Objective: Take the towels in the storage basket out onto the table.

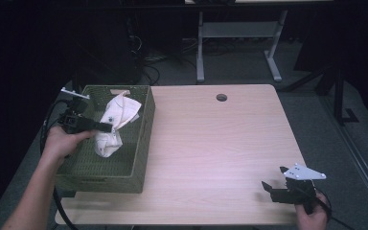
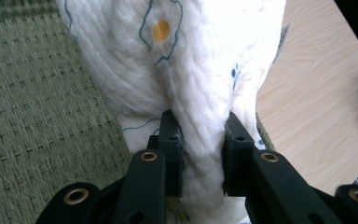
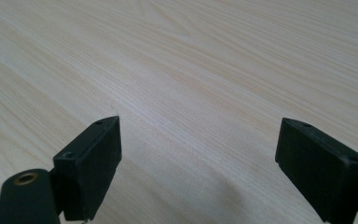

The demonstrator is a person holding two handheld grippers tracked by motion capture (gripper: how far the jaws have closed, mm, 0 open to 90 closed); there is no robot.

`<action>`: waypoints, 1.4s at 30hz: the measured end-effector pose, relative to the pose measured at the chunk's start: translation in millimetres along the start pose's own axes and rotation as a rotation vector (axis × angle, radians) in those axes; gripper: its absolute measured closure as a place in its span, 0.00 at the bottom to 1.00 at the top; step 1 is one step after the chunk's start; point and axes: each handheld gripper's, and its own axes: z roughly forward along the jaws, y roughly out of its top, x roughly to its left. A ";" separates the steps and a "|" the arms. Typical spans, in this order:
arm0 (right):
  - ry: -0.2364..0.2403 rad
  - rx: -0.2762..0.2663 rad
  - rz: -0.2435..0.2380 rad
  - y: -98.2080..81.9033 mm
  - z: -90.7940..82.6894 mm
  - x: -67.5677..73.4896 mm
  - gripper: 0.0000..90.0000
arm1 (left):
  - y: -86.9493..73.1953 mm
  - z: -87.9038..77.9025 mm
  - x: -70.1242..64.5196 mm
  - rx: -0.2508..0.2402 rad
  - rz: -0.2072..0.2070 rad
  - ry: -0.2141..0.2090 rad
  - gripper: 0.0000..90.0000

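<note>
**Cloth could snag on the basket wall**

My left gripper [image 1: 106, 127] pinches the white cloth [image 1: 115, 122] above the green basket [image 1: 141, 143] — its hanging tail may catch the rim. My right gripper [image 1: 274, 184], far from the basket, gapes empty.

Left gripper [image 1: 106, 127] fingers [image 2: 170, 140] pinched together; right gripper [image 1: 274, 179] fingers [image 3: 95, 158] spread wide.
</note>
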 end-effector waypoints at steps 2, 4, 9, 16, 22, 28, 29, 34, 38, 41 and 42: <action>0.000 0.000 0.002 0.1 0.0 -0.2 0.16 | 2.8 -1.5 -3.5 -0.004 0.009 0.000 0.82; 0.001 0.000 0.004 0.1 0.2 -0.2 0.16 | 5.9 -2.3 -6.9 -0.006 0.015 -0.008 0.82; 0.003 -0.008 0.005 0.2 -0.9 -1.0 0.16 | 13.3 -2.6 -15.9 -0.011 0.031 -0.019 0.82; 0.002 -0.009 0.010 0.1 -1.5 -1.8 0.16 | 20.9 -1.1 -28.0 -0.023 0.048 -0.048 0.82; 0.003 -0.010 0.010 0.7 -1.1 -1.5 0.16 | 26.6 2.7 -38.2 -0.023 0.069 -0.070 0.82; 0.004 -0.009 0.010 0.6 -1.3 -1.6 0.16 | 32.4 8.0 -50.0 -0.016 0.090 -0.080 0.82; 0.005 -0.009 0.009 0.6 -1.4 -1.5 0.16 | 33.4 9.0 -51.9 -0.012 0.096 -0.081 0.82; 0.006 -0.010 0.008 1.2 -1.6 -1.1 0.16 | 37.4 15.5 -61.9 -0.014 0.110 -0.098 0.82; 0.004 -0.009 0.012 1.3 -1.8 -1.5 0.16 | 40.0 22.1 -68.8 -0.003 0.118 -0.105 0.82; 0.003 -0.009 0.013 1.3 -2.3 -1.9 0.16 | 42.6 26.5 -73.7 0.003 0.129 -0.116 0.82; 0.002 -0.012 0.012 1.4 -2.4 -2.0 0.16 | 43.5 28.0 -75.3 0.002 0.127 -0.120 0.82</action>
